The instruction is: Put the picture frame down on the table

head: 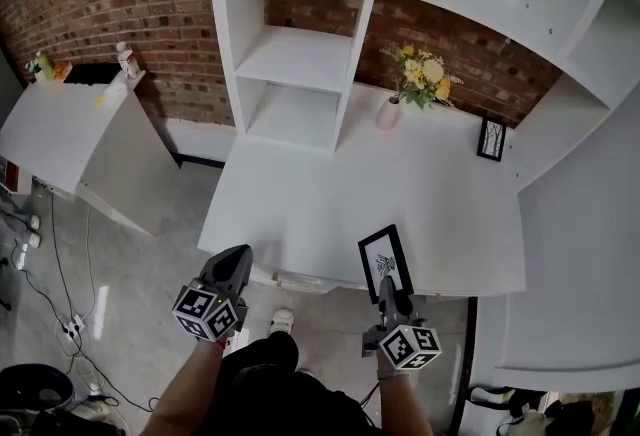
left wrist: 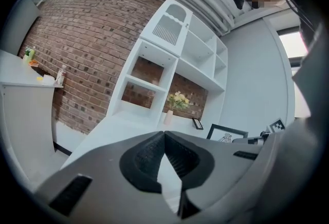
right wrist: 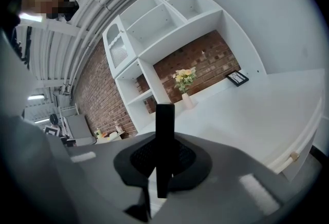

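The person's two bare forearms reach forward from the bottom of the head view, the left forearm point(head: 185, 392) angled slightly inward and the right forearm point(head: 396, 406) nearly straight. The left hand-held gripper point(head: 233, 258) points ahead with its marker cube point(head: 210, 312) nearest the camera; in the left gripper view its jaws meet at the tips with nothing between them. The right hand-held gripper point(head: 386, 286), just beside it and level with it, has its jaws closed on the edge of a black picture frame point(right wrist: 164, 128), which it holds upright.
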A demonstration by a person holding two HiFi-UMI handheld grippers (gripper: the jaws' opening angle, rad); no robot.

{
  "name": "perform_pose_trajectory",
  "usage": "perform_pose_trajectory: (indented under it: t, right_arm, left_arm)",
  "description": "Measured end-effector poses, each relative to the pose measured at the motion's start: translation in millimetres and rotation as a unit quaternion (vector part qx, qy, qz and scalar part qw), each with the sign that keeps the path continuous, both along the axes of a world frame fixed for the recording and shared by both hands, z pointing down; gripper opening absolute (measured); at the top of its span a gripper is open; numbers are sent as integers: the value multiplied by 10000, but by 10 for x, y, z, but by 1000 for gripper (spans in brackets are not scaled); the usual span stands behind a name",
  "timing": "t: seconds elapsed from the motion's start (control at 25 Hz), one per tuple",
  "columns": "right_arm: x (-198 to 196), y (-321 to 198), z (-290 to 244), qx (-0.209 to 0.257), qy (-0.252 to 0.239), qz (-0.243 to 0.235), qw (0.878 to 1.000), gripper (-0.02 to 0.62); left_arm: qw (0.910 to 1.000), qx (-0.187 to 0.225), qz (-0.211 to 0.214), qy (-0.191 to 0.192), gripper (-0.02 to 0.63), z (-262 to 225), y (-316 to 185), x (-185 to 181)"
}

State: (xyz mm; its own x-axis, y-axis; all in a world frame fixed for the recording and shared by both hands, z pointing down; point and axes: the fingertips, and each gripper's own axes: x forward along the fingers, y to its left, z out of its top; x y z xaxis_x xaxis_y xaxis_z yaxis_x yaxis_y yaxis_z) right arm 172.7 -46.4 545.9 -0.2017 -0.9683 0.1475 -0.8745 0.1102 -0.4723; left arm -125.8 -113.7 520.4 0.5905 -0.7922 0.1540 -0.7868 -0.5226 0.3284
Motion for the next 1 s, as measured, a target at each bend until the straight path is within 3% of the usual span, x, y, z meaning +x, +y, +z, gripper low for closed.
perform_pose_trajectory:
  t: [1.0]
  right_arm:
    - [-371, -834, 374, -485, 323, 118, 9982, 18]
  left_arm:
    - [9966, -358, 746, -46, -8, 281, -906, 124]
